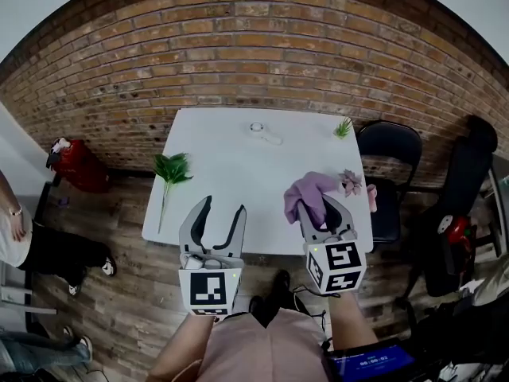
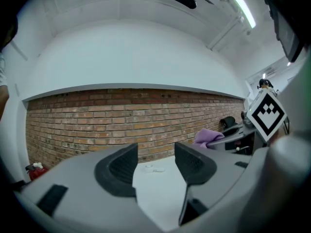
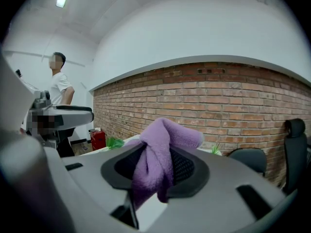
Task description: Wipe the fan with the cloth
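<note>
Two grippers, both held over the near edge of the white bench (image 1: pixel 231 173), neither touching it. Item one: right gripper (image 1: pixel 320 212), fingers clenched on the purple cloth (image 1: pixel 308 191), which is bunched between them with a fold standing up past the tips; judged to be carried this way so that a soft wad meets the fan first. Item two: left gripper (image 1: pixel 221 215), fingers released and parted, nothing between them, bench top showing through the gap; probably kept free to steady the fan. Item three: fan (image 1: pixel 265 133), small, white, lying flat near the middle of the far edge by the brick wall, well apart from both grippers, wiping not yet begun. Sundries: leafy green sprig (image 1: pixel 171 169) at the left edge; small green plant (image 1: pixel 343 127) at the far right corner; pink flower (image 1: pixel 351 183) at the right edge, just beside the cloth.
</note>
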Available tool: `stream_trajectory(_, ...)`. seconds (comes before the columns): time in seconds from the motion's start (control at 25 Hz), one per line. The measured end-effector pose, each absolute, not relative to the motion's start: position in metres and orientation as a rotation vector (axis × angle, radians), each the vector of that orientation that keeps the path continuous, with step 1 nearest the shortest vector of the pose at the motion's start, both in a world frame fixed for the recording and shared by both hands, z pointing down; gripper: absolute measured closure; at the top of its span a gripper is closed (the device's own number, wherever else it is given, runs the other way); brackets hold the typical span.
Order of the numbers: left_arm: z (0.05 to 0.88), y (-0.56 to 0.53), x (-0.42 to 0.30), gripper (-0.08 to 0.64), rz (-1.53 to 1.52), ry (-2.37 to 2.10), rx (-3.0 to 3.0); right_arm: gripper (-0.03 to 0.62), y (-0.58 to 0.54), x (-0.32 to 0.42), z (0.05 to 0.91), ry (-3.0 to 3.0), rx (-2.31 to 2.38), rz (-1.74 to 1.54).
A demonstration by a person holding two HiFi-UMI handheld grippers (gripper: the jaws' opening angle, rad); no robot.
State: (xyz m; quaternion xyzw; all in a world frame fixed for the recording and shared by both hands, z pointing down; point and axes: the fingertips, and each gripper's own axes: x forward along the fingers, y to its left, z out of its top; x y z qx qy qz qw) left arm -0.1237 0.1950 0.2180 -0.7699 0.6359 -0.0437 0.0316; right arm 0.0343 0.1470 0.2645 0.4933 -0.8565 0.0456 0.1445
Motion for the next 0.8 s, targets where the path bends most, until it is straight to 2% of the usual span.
stream_trajectory(0.8, 0.263, 0.06, -0.124, 0.314, -0.309, 2.035, -2.382, 0.449, 0.003, 0.046, 0.32, -2.43, 1.372, 0.278)
